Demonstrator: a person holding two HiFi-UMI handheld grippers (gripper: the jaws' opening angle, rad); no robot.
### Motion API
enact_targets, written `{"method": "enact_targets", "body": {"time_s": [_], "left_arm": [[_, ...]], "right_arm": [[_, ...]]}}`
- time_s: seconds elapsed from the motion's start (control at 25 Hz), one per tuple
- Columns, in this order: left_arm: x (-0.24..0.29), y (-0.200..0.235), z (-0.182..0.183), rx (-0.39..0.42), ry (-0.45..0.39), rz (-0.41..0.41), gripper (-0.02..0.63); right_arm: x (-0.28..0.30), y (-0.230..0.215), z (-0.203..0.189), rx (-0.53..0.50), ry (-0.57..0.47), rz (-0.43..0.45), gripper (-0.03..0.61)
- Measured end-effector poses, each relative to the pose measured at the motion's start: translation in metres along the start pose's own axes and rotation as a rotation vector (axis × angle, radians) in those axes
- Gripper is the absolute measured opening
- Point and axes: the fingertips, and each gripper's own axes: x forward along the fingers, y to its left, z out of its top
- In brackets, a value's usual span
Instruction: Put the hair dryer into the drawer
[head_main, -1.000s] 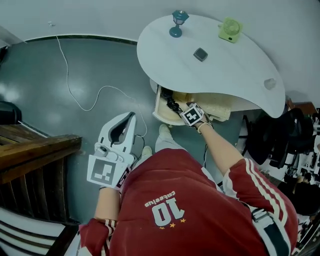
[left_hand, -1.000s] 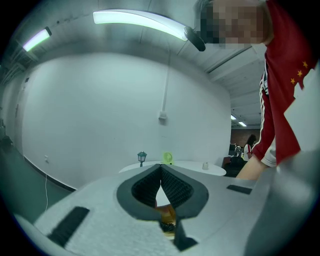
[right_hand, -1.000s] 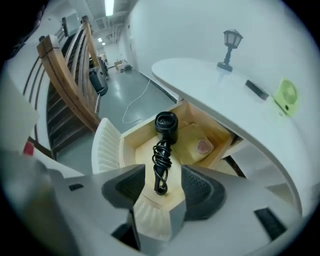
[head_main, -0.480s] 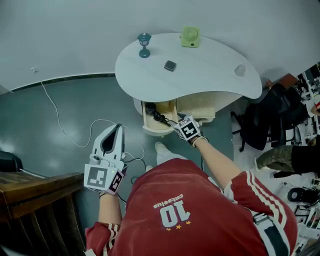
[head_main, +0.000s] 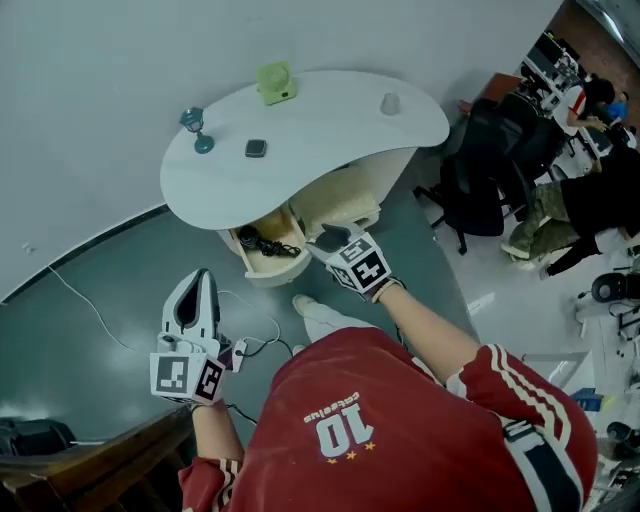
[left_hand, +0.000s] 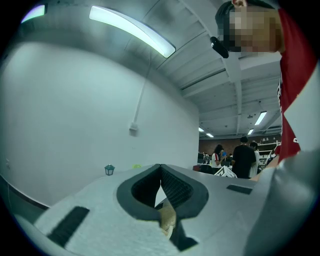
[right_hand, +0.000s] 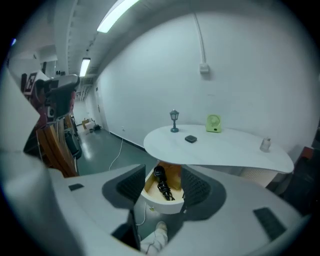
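The black hair dryer (head_main: 262, 243) lies with its coiled cord inside the open cream drawer (head_main: 268, 277) under the white table (head_main: 330, 130). My right gripper (head_main: 328, 238) hangs above and just right of the drawer, jaws open and empty. In the right gripper view the hair dryer (right_hand: 160, 180) and the drawer (right_hand: 162, 206) show through the gap of that gripper (right_hand: 164, 184). My left gripper (head_main: 201, 285) is held over the floor, left of the drawer, tips together with nothing in them. In the left gripper view that gripper (left_hand: 160, 170) points level at the wall.
On the table stand a blue lantern (head_main: 197, 128), a green fan (head_main: 274, 82), a small dark square thing (head_main: 256, 148) and a cup (head_main: 390, 103). A white cable (head_main: 250, 322) runs across the floor. Black office chairs (head_main: 480, 165) stand at the right, wooden furniture (head_main: 90, 470) at the bottom left.
My right gripper has come up and back out of the drawer, leaving the hair dryer inside. The left gripper rose a little. The head view swung to the right.
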Motion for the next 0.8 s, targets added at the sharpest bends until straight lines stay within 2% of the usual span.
{"method": "enact_targets", "body": {"time_s": [0.4, 0.64, 0.8], "left_arm": [[0.010, -0.029, 0.039, 0.043, -0.071, -0.082, 0.000], [0.017, -0.040, 0.070, 0.074, -0.122, -0.117, 0.000], [0.019, -0.036, 0.087, 0.084, -0.155, -0.100, 0.000]], "right_arm": [[-0.112, -0.004, 0.081, 0.013, -0.280, -0.085, 0.228], [-0.170, -0.007, 0.136, -0.037, -0.426, -0.131, 0.227], [-0.203, -0.005, 0.166, -0.074, -0.516, -0.153, 0.227]]}}
